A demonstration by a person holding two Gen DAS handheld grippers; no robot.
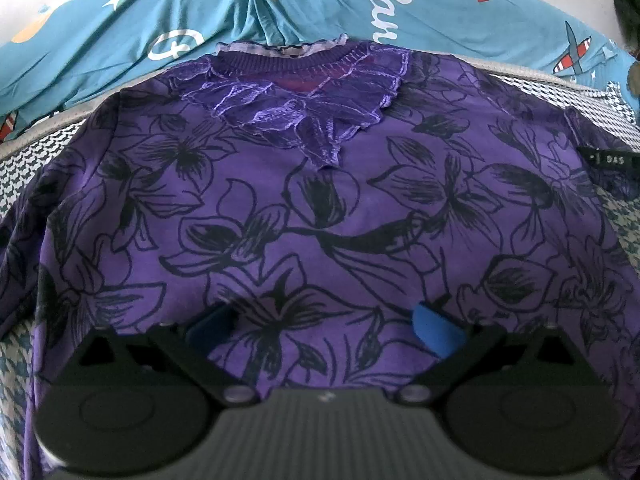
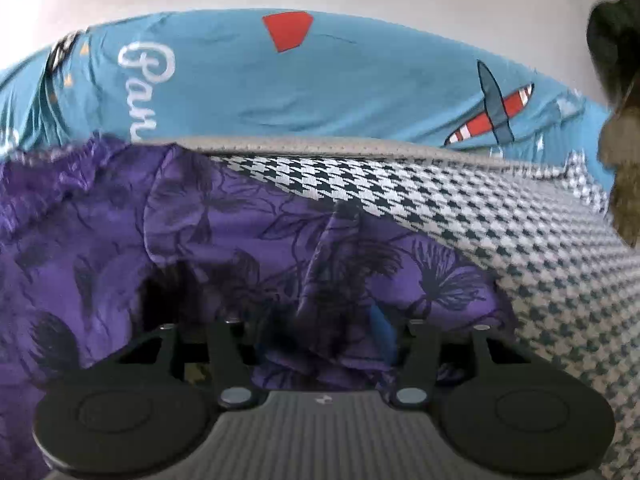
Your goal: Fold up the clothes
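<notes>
Garment: purple top (image 1: 320, 208) with a black flower print, lying spread flat, neckline away from the left camera.
Neck detail: ribbed purple collar (image 1: 280, 58) above a patch of shiny ruffled lilac fabric (image 1: 304, 108) that narrows to a point.
Label: small black tag (image 1: 608, 159) with pale lettering near the top's right edge.
Surface: bed cover (image 2: 500, 232) in a black-and-white houndstooth weave with a grey piped edge; the top lies on it.
Background: teal pillow (image 1: 320, 4) printed with white script, a red shape and small aeroplanes, lying beyond the collar, with a pale wall behind it.
Side item: dark, fuzzy object (image 2: 616, 120) at the right edge of the right view; its nature cannot be told.
Left tool (image 1: 324, 328): blue fingers (image 1: 436, 330) spread wide apart over the lower middle of the top, nothing between them.
Right tool (image 2: 324, 336): fingers drawn close around a bunched fold of the purple top at its right edge, the cloth rising in a ridge above them.
</notes>
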